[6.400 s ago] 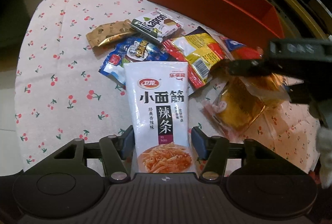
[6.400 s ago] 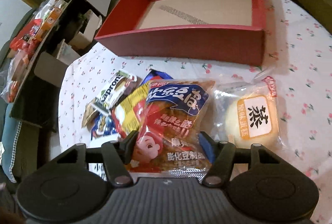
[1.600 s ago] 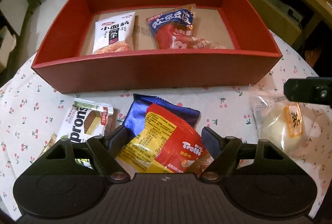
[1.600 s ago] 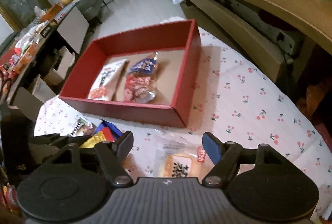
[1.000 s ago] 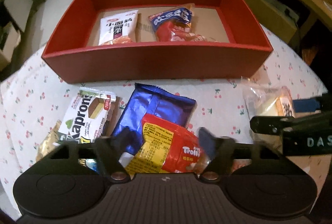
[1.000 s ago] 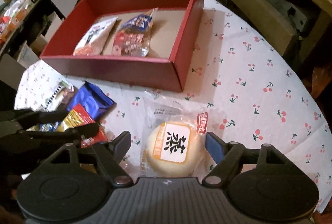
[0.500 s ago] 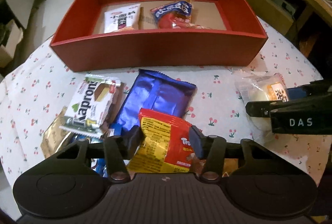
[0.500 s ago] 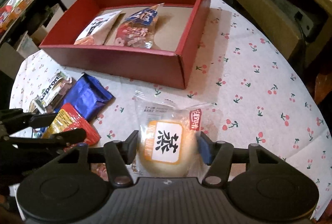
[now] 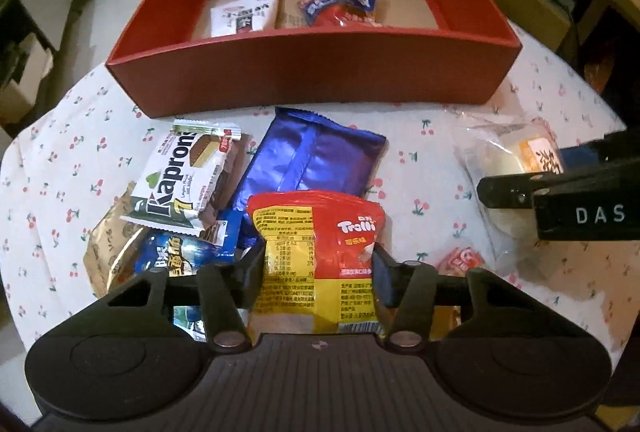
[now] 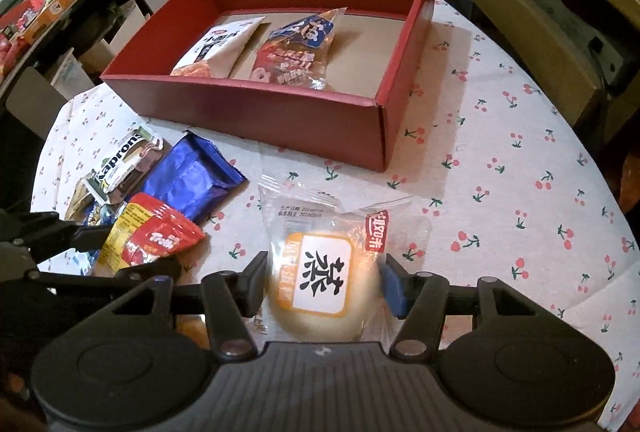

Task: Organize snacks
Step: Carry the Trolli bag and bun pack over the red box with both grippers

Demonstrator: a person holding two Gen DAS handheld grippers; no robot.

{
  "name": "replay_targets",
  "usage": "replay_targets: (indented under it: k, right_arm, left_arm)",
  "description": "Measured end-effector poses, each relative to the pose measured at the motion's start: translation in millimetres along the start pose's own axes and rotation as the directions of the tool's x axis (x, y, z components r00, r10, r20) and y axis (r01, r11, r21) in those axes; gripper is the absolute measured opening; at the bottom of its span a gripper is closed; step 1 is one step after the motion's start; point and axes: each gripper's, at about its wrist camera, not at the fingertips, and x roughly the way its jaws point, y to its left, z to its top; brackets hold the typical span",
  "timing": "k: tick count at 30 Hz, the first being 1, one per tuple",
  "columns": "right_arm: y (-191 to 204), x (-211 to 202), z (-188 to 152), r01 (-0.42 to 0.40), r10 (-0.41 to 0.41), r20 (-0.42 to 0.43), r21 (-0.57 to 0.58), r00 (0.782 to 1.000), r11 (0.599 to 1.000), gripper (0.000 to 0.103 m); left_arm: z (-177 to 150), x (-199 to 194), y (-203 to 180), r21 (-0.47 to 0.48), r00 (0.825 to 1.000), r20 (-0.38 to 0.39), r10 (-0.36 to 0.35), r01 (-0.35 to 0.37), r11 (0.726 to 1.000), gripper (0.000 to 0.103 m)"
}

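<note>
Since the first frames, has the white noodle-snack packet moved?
Yes. The white packet now lies inside the red box, at its left end, off the tablecloth.

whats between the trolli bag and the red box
A blue foil packet lies between the Trolli bag and the red box; the left wrist view shows it, partly tucked under the bag.

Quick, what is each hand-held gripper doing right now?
Left hand-held gripper: shut on the Trolli bag.
Right hand-held gripper: shut on the wrapped bun.
</note>
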Motion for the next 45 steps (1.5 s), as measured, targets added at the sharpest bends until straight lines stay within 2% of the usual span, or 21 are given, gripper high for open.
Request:
replay_targets:
  k: [7,10,16,27,45]
  right_arm:
    - [4.2,-16.9,3.0,-0.025,0.026,0.056,-0.020,0.998,0.999,0.064]
    - [8.2,-27.3,1.0,-0.033,0.036,0.088,-0.026,0.996,0.999,0.063]
    - [11.8,-33.4,5.3,-0.043,0.043,0.120,-0.007,0.992,0.999,0.063]
    - [18.7,-39.2,34.1,-0.082,0.076,0.189,0.022,0.979,0.996,0.063]
    - [15.7,-40.3,65.9,-0.086,0.064,0.257,0.077,0.964,0.993,0.063]
  left_arm:
    - [-9.2,-20.2,10.8,-0.110,1.000,0.018,-0.005,0.007,0.994,0.058]
    - [-5.2,-31.6,13.4,-0.127,1.000,0.020,-0.012,0.015,0.992,0.058]
    - [12.1,-58.1,19.3,-0.142,0.990,0.127,-0.068,0.086,0.986,0.058]
    - [47.9,-57.3,30.9,-0.173,0.974,0.201,-0.105,0.141,0.975,0.058]
    - [79.7,-59.7,39.1,-0.203,0.960,0.270,-0.071,0.129,0.971,0.057]
